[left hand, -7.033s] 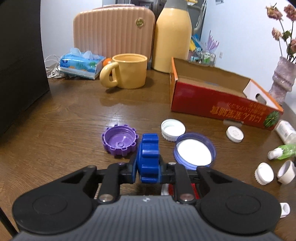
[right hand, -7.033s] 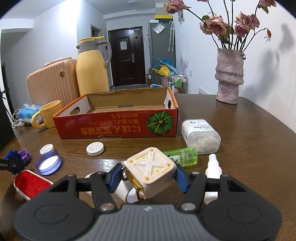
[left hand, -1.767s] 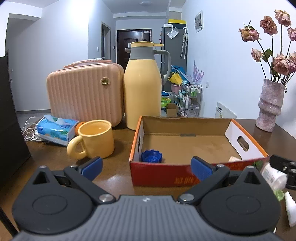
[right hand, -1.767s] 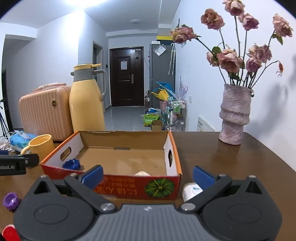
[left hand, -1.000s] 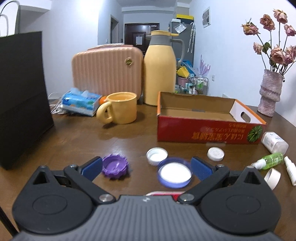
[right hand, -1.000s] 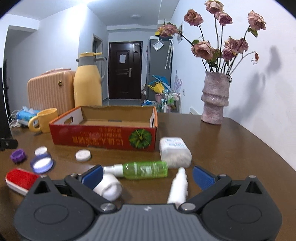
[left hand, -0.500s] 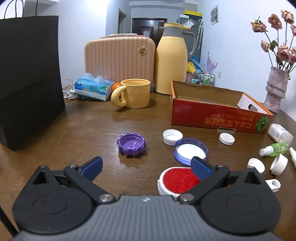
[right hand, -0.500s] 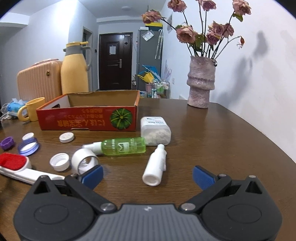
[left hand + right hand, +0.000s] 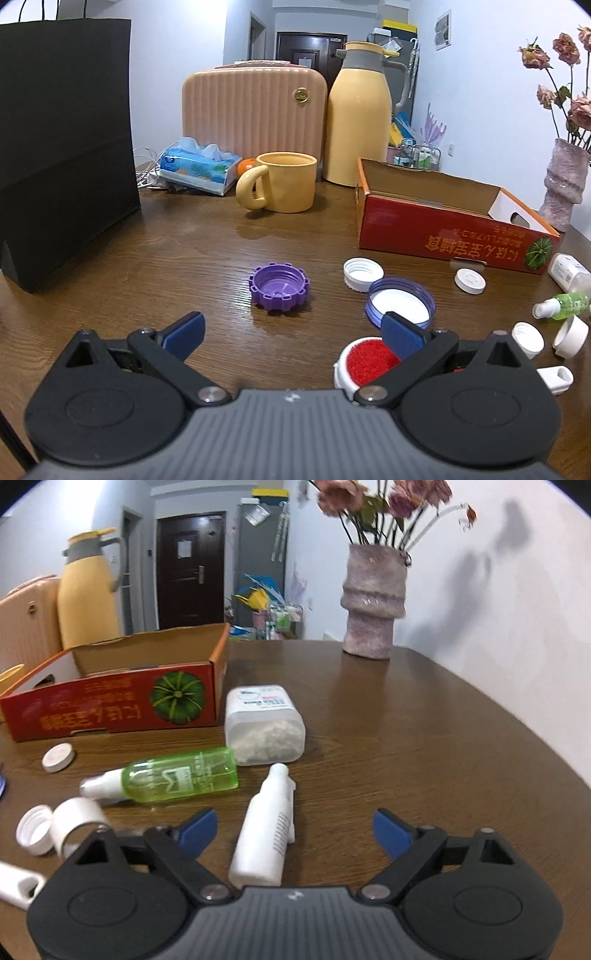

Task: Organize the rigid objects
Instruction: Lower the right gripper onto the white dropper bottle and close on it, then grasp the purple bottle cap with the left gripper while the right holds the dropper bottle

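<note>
Right tool point(image 9: 294, 825) closing astride white bottle point(image 9: 266, 830); left tool point(image 9: 291, 328) wide, empty; box point(image 9: 436, 206) contents possibly hidden.

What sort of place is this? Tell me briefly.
Most likely a lived-in home: a wooden dining table cluttered with a yellow mug and thermos jug, a vase of dried roses, and an entry door beyond.

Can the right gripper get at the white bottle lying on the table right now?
Probably yes. The white bottle lies between the closing jaws of the right gripper, untouched by either. The green spray bottle lies clear to one side.
</note>
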Motion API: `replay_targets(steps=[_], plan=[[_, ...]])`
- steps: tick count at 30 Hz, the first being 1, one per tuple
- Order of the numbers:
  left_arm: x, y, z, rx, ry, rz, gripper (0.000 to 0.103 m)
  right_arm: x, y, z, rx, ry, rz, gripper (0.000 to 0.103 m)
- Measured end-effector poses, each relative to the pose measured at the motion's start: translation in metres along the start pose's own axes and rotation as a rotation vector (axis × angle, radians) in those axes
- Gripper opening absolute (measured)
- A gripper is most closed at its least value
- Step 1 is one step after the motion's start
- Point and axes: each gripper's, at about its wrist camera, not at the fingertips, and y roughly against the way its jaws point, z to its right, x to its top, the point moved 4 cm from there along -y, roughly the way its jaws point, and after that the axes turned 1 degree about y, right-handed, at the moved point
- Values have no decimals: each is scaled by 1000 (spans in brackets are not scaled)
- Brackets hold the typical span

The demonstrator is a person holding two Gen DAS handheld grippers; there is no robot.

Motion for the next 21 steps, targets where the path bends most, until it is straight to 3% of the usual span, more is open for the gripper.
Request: replay_targets(steps=[6,8,9,16,21], plan=[[3,-5,-2,17,7,-2,103,-1,-21,-4,29,-13,-41,58],[4,-8,-2,19,15,-5,103,-1,-21,-3,42,-23,-36,33],[4,-9,-3,19,18,-7,103,-1,-21,-4,47,-22,-28,29],[7,-14,-2,24,7,-12,103,-4,-14,-3,61,-49,11,26],[13,-24,-5,49,-17,-18,103,-3,1,1,65,-74,99,26]])
